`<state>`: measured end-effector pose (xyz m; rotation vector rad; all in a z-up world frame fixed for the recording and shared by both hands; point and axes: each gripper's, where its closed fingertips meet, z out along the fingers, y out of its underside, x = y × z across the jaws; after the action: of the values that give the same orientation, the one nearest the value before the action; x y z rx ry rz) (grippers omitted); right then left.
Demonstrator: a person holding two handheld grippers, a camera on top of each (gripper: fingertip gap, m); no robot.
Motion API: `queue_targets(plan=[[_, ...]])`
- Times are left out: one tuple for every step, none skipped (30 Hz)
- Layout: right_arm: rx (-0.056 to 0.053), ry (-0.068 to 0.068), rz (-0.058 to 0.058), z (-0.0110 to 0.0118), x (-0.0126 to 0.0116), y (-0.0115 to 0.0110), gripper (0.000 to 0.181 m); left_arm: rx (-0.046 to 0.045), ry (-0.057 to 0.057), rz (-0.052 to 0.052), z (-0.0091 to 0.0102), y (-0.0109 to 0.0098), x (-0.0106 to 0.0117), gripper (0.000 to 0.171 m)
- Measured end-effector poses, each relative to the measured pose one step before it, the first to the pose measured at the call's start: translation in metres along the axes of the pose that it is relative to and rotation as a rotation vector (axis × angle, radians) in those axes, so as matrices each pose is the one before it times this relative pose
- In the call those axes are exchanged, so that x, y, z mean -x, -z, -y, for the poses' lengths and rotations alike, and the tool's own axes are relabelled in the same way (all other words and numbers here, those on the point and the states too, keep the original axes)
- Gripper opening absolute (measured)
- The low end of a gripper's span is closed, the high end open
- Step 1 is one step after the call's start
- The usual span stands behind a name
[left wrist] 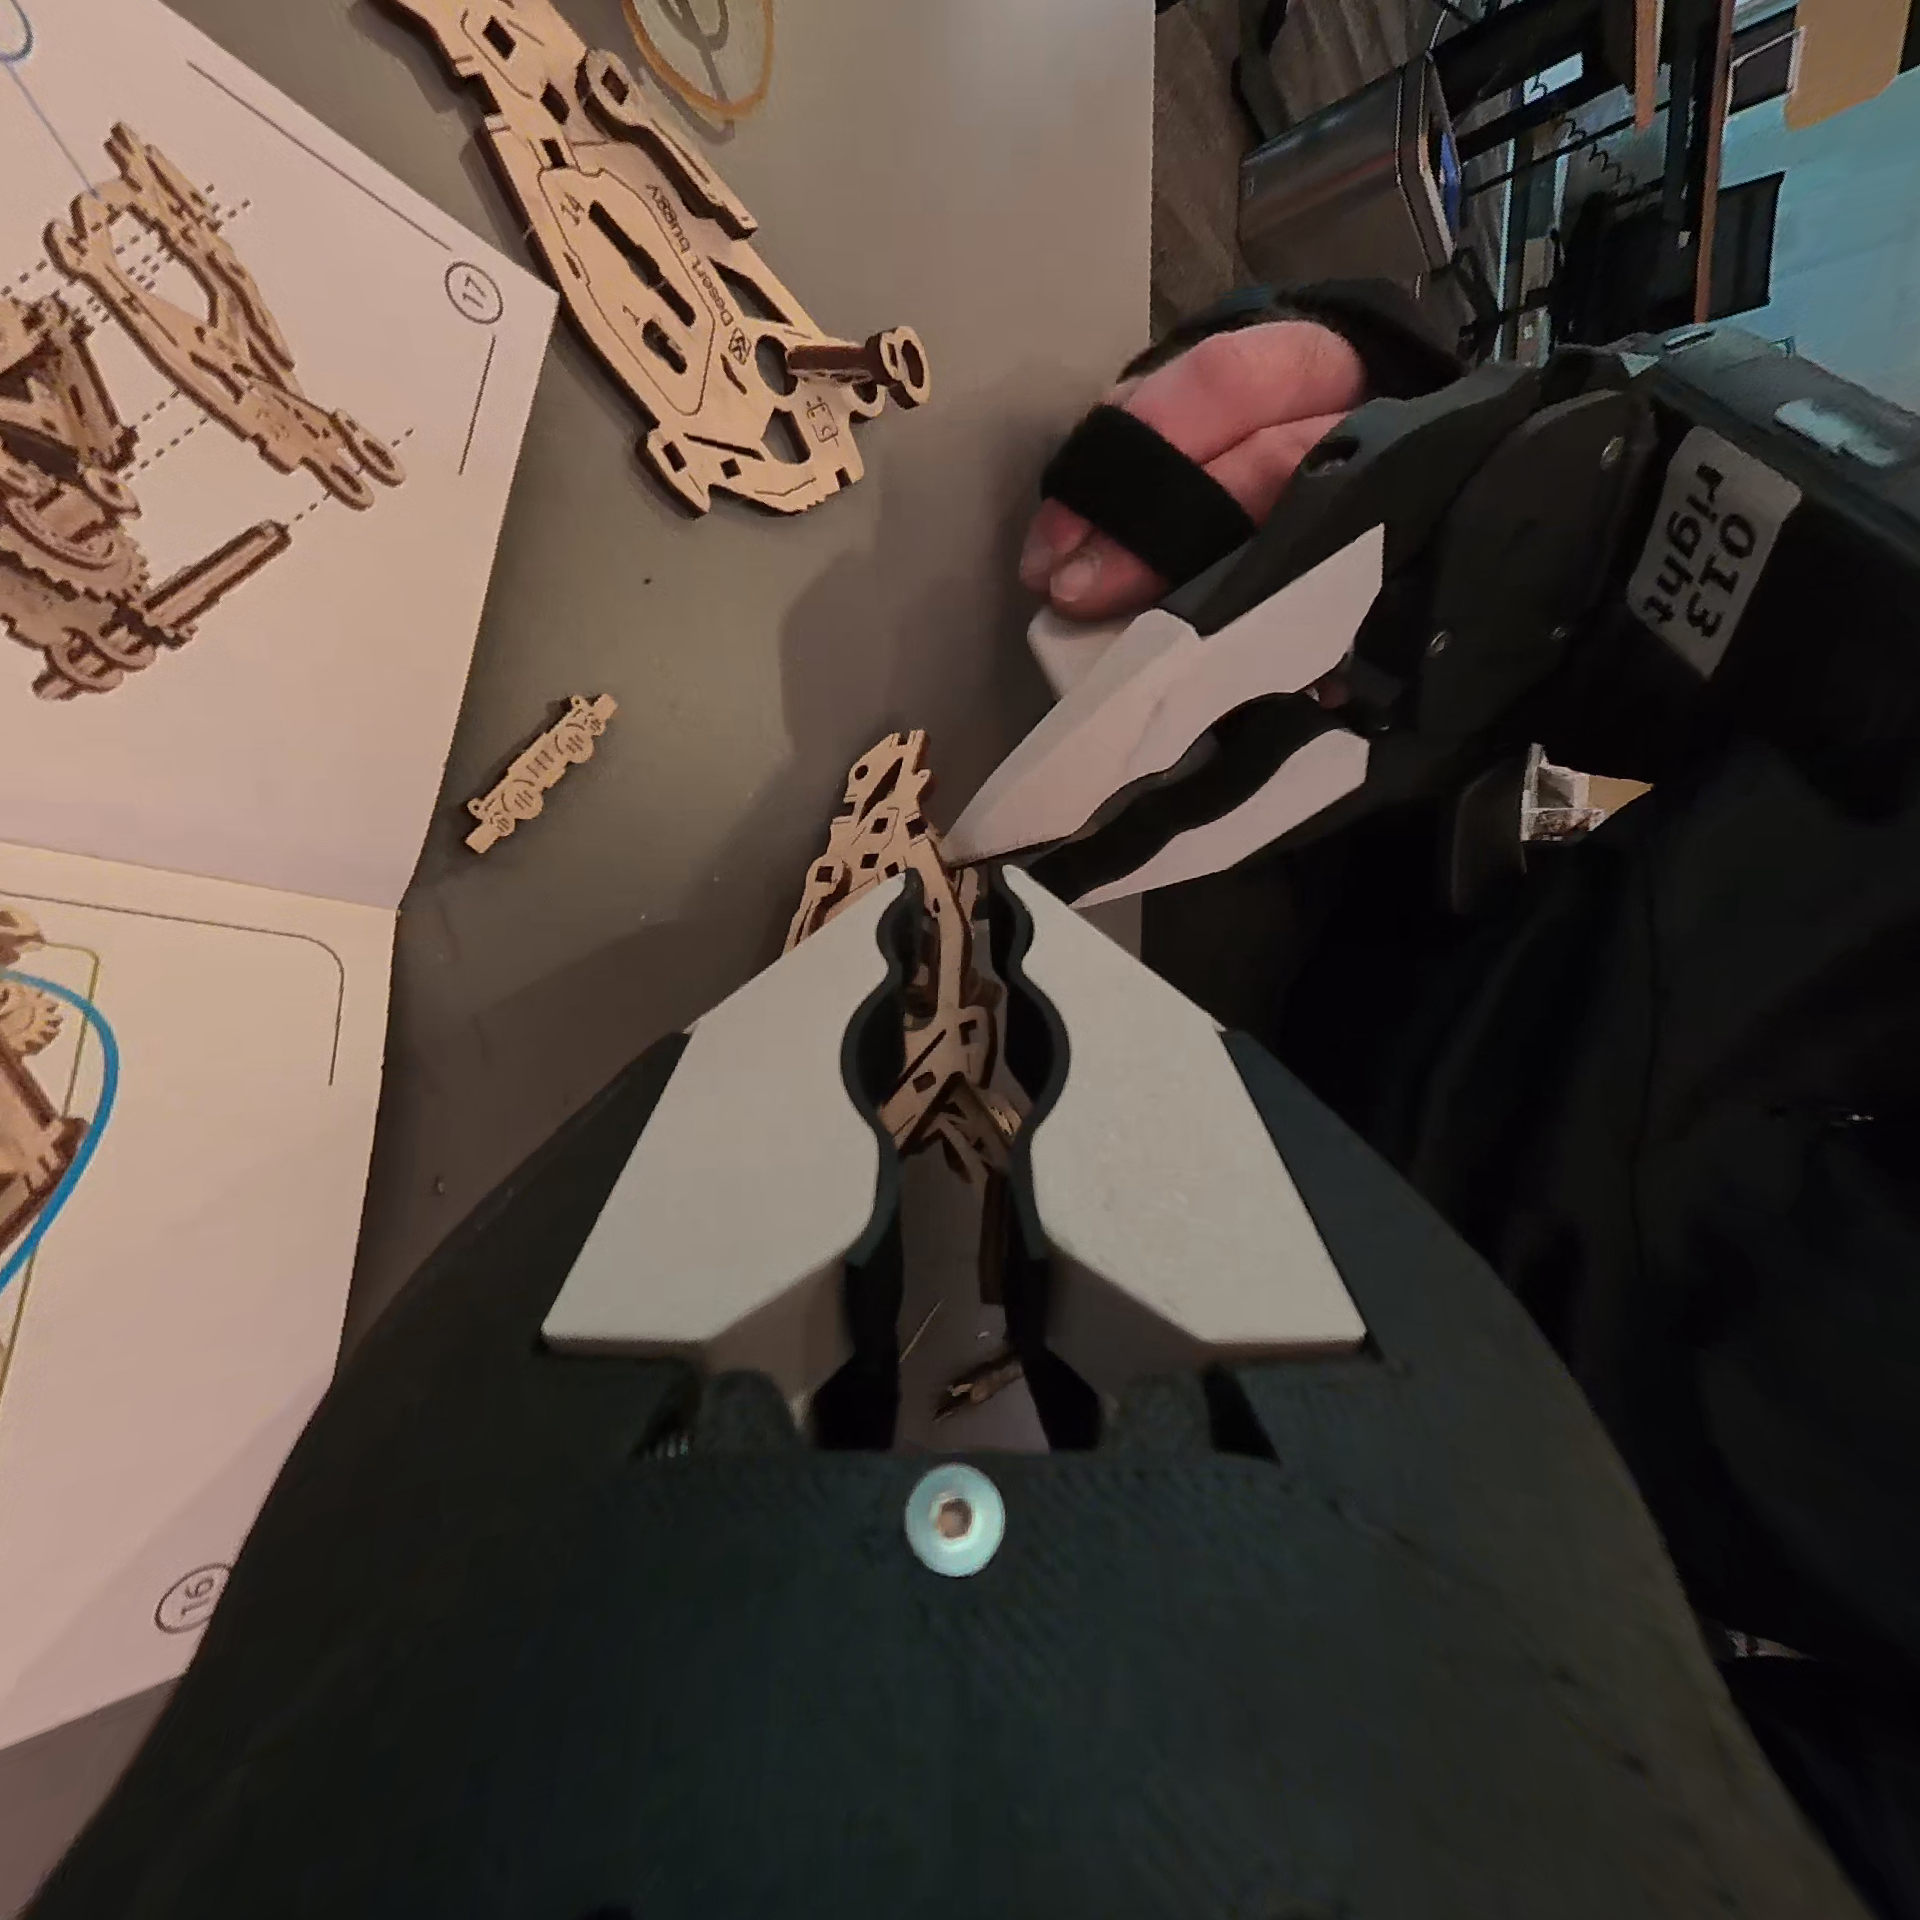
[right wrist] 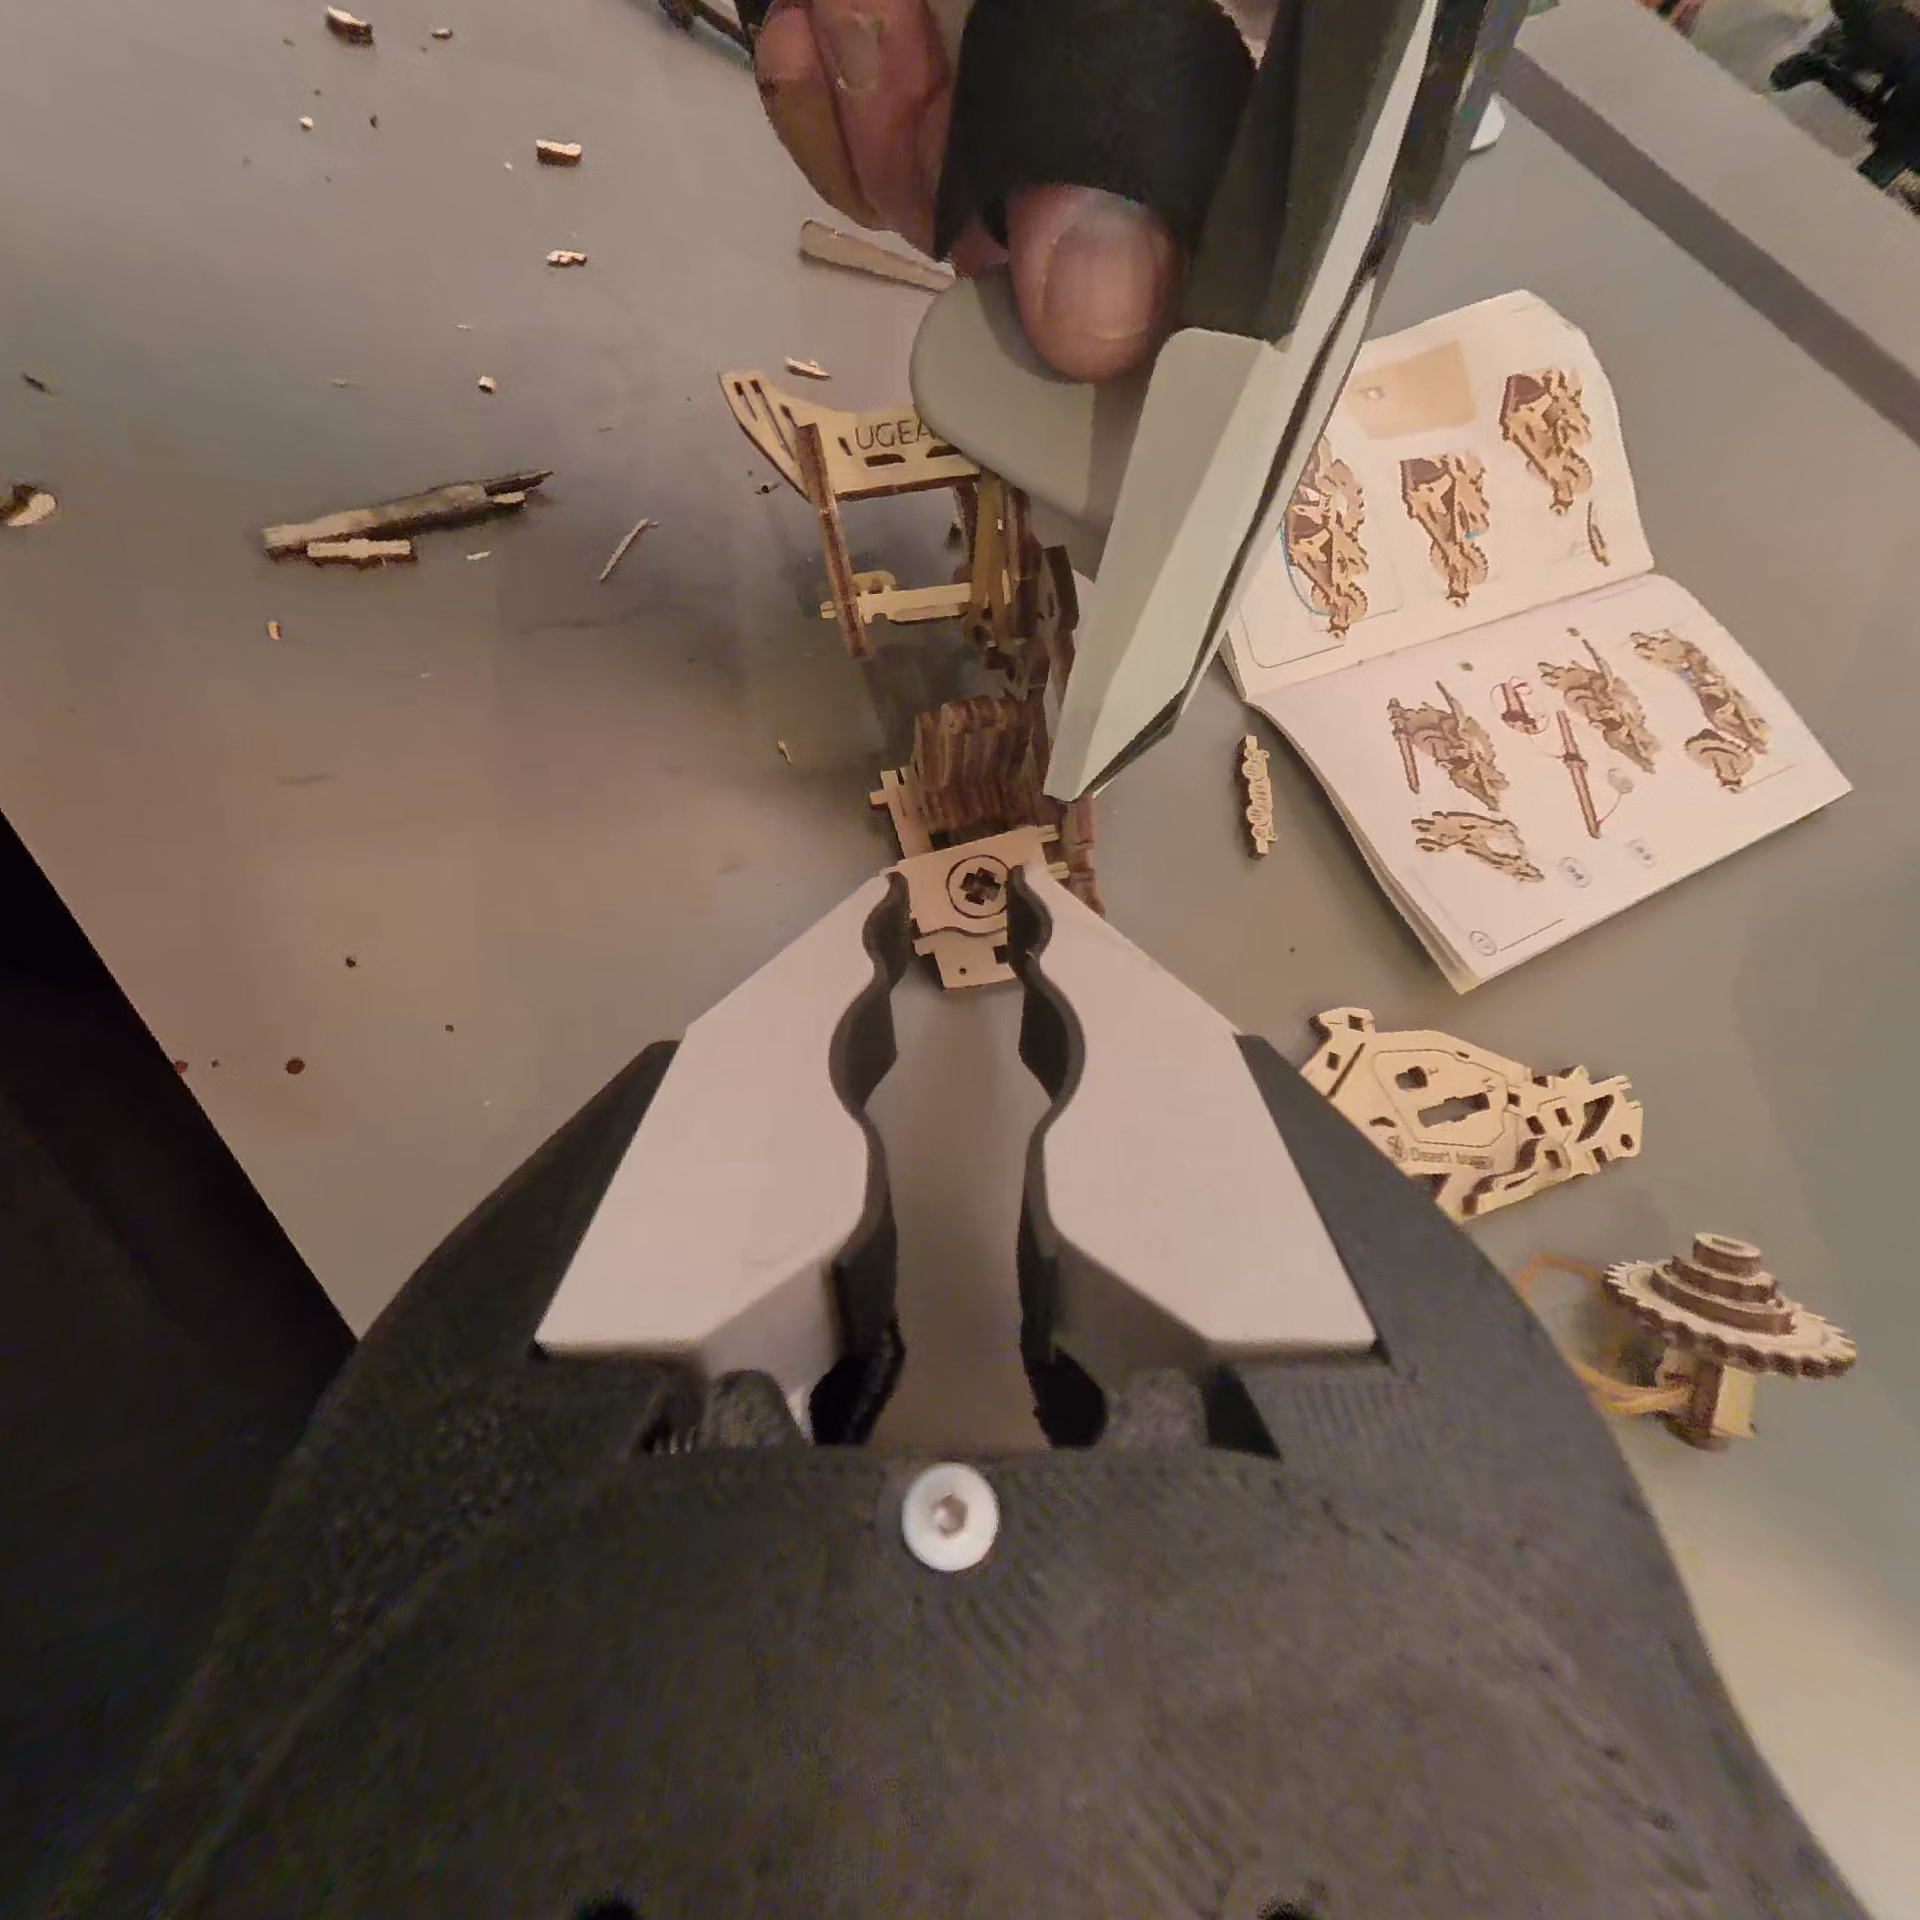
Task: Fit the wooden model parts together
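My left gripper [left wrist: 951,883] is shut on a half-built wooden model frame [left wrist: 883,821] and holds it on edge over the grey table. The frame also shows in the right wrist view [right wrist: 914,582], where the left gripper [right wrist: 1075,784] comes down onto it from above. My right gripper [right wrist: 956,878] is shut on a small wooden block with a cross-shaped hole [right wrist: 966,904] at the frame's near end. I cannot tell whether the block is seated in the frame. In the left wrist view the right gripper [left wrist: 971,847] meets the frame just beyond my left fingertips.
An open instruction booklet [right wrist: 1507,675] lies to the right, next to a small wooden strip [right wrist: 1257,795]. A flat wooden chassis plate [right wrist: 1475,1132] and a stepped gear with a rubber band [right wrist: 1725,1320] lie near right. Wood scraps [right wrist: 395,520] lie left. The table edge [right wrist: 177,1070] drops off left. Only a small space, under 4 cm, lies between the two pairs of fingers.
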<state>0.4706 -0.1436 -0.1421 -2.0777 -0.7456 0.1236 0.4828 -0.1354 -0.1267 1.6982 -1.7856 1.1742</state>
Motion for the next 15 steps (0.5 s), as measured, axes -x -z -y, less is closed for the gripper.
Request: queue_targets(plan=[[0.0024,-0.0338,0.0106,-0.00021,-0.00024,0.00017,0.016,-0.00274,0.0063,-0.0041,0.00028,0.00021,0.00014,0.01],[0.0014,-0.0345,0.0142,0.00002,-0.00009,0.00029,0.016,-0.00035,0.0,-0.0029,0.00018,0.0,0.00004,0.01],[0.0,-0.0178,0.0111,0.0002,0.00009,0.00008,0.016,0.00104,0.0006,-0.0023,0.00006,-0.00009,-0.00002,0.01],[-0.0011,-0.0074,0.0085,0.00019,-0.00028,0.00006,0.016,0.00001,0.0027,-0.0013,0.00027,0.00013,0.00007,0.01],[0.0,-0.0077,0.0058,-0.00011,-0.00062,0.00003,0.016,0.00042,0.001,0.0005,0.00029,-0.00013,0.00014,0.011],[0.0006,-0.0156,0.0076,-0.00018,-0.00018,0.00006,0.016,0.00137,0.0019,-0.0005,0.00002,-0.00007,0.00014,0.011],[-0.0003,-0.0195,0.0077,0.00009,-0.00021,0.00019,0.016,-0.00058,0.0041,-0.0015,0.00024,0.00014,0.00006,0.01],[-0.0004,-0.0171,0.003,-0.00006,-0.00064,0.00033,0.014,0.00082,0.0031,-0.003,-0.00021,0.0001,-0.00001,0.01],[0.0004,-0.0144,-0.0023,-0.0003,-0.00125,0.00045,0.01,-0.00385,0.0024,-0.0023,0.00018,0.00028,0.00001,0.01],[-0.0001,-0.0154,0.0032,-0.00001,-0.00085,0.00016,0.008,-0.00437,0.0038,-0.0037,0.00022,0.0003,0.0,0.01],[0.0005,-0.0087,0.0041,-0.00002,-0.00025,-0.00002,0.007,-0.00428,0.0032,-0.0049,0.00015,0.00012,-0.00002,0.01],[0.0012,-0.0028,0.0043,0.00002,0.00011,0.00001,0.007,-0.00529,0.0043,-0.0053,0.00044,0.00035,0.0001,0.01],[0.0017,-0.0022,0.0074,-0.00013,0.0005,-0.00001,0.008,-0.00743,0.0031,-0.0042,0.00086,0.00042,0.0,0.01],[0.0003,0.0019,0.0064,0.00003,0.00077,0.00009,0.01,-0.00313,0.0002,-0.0037,0.0004,0.00024,-0.00011,0.01],[0.0011,0.0055,0.0003,0.00029,0.00023,0.00013,0.011,0.00103,0.0001,-0.0025,0.0,-0.00001,-0.00011,0.01]])
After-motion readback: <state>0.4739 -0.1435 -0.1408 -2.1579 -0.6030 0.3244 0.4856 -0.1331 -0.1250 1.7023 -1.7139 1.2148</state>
